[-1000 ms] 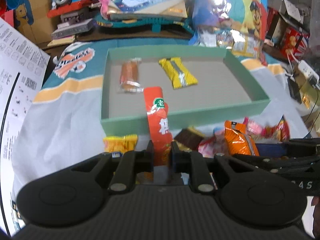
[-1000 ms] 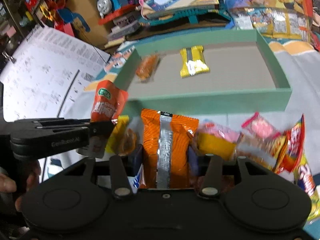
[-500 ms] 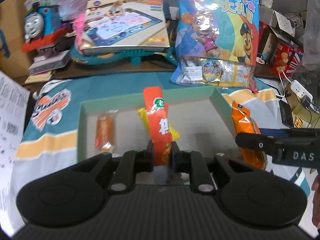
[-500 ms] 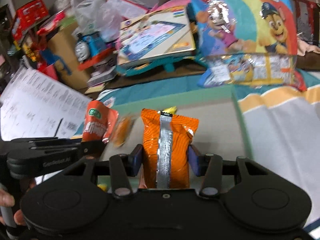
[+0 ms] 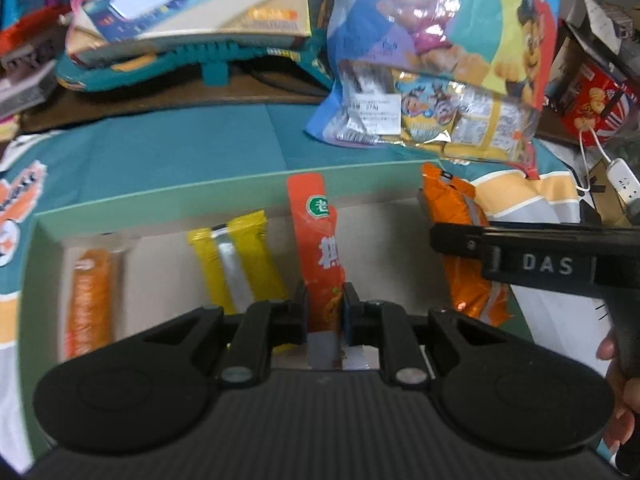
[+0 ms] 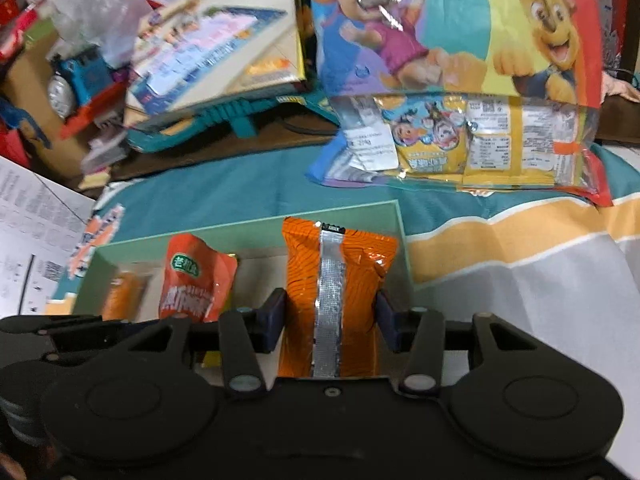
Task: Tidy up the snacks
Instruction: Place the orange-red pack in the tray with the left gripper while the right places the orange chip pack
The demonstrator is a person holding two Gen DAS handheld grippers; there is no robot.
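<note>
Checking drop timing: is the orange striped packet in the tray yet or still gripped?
Gripped: the right gripper pinches the orange striped packet, over the green tray.

You see a mint-green tray with a grey floor, a yellow bar with a silver seam, an orange-red pouch with a green badge, and an orange bag striped silver.
</note>
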